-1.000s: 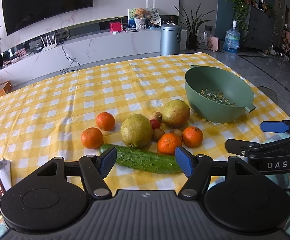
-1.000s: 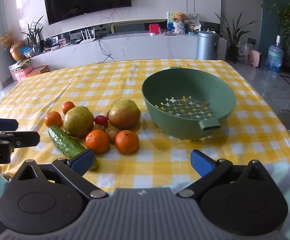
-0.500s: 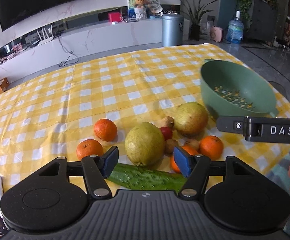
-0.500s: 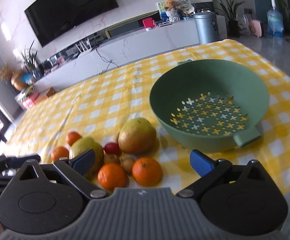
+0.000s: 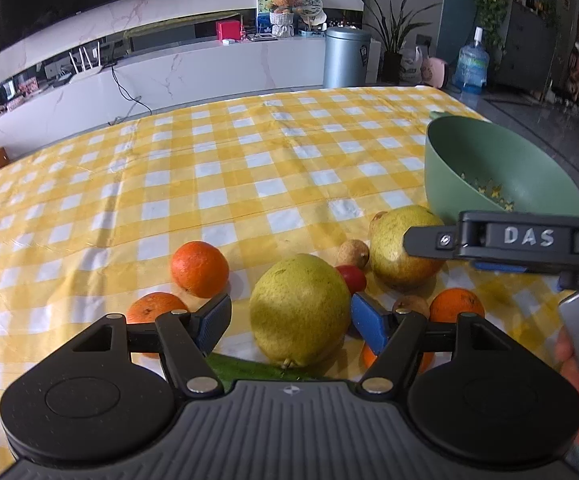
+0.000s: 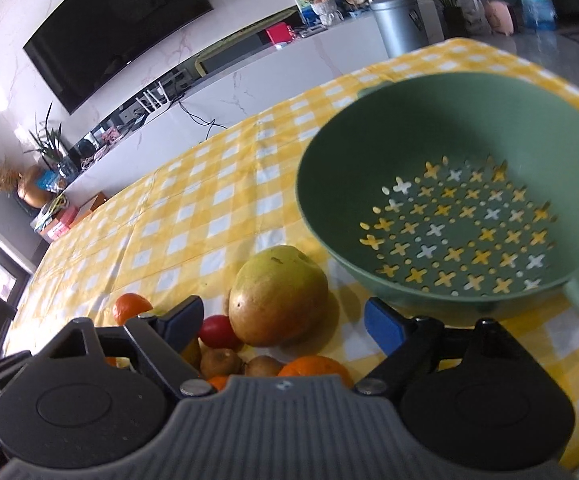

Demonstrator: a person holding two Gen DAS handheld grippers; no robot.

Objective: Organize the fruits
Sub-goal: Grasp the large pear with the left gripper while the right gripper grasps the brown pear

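Right hand-held gripper (image 6: pixel 283 322): fingers spread wide, nothing between the blue pads (image 6: pixel 383 326). Ahead of the gap sits a yellow-green pear (image 6: pixel 277 296) on the yellow checked table (image 6: pixel 209 208). A small red fruit (image 6: pixel 217 331) touches the pear's left side. Two small brown fruits (image 6: pixel 221 362) lie just below it, beside an orange (image 6: pixel 315 366) partly hidden by the gripper body. Another orange (image 6: pixel 129 306) shows behind the left finger. Green colander (image 6: pixel 369 152) stands right of the pear, near it; contact cannot be told.
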